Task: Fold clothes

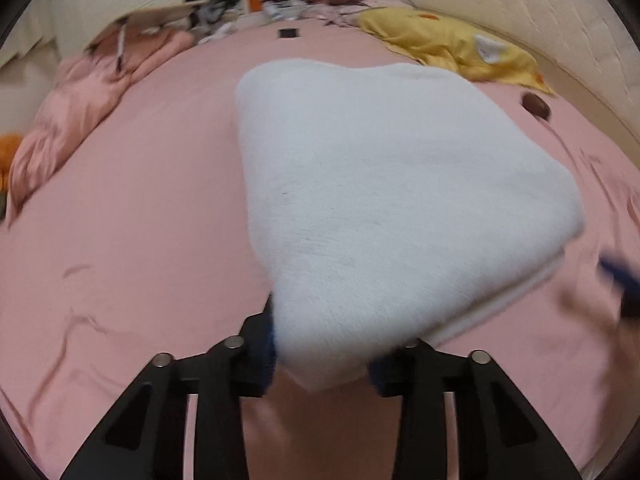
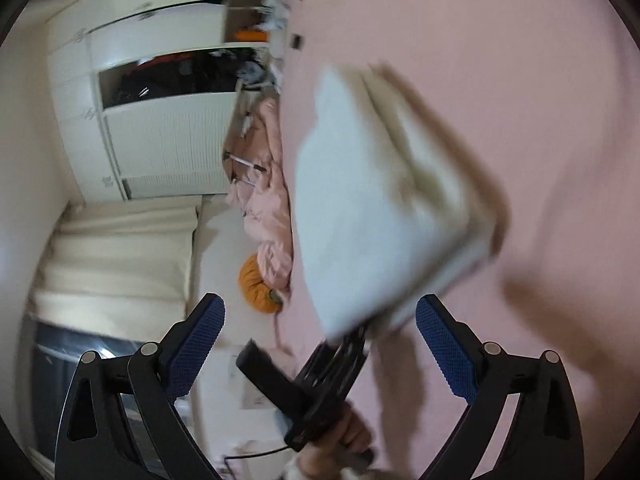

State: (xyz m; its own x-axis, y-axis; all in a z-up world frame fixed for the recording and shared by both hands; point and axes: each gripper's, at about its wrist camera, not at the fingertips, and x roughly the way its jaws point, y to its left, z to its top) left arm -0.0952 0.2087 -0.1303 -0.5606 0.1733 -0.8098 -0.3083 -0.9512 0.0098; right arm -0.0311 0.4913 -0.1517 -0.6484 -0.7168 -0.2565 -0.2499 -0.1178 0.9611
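A thick, folded white fleece garment point(image 1: 380, 184) hangs lifted over the pink bed sheet point(image 1: 140, 220). My left gripper point(image 1: 324, 360) is shut on its near corner, with the cloth filling the gap between the blue pads. In the right wrist view the same white garment point(image 2: 380, 208) is in the left gripper point(image 2: 340, 356), which a hand point(image 2: 344, 436) holds. My right gripper point(image 2: 324, 344) is open with nothing between its blue pads point(image 2: 200, 344), and it sits back from the bundle. It shows as a blur at the right edge, right gripper point(image 1: 620, 284).
A yellow pillow point(image 1: 448, 44) and a dark round object point(image 1: 536, 105) lie near the padded headboard point(image 1: 540, 20). A crumpled pink quilt point(image 1: 80, 100) lines the bed's left side. A black flat object point(image 1: 288, 33) lies far back. An orange cushion point(image 2: 256, 280) and white wardrobe point(image 2: 160, 140) stand beside the bed.
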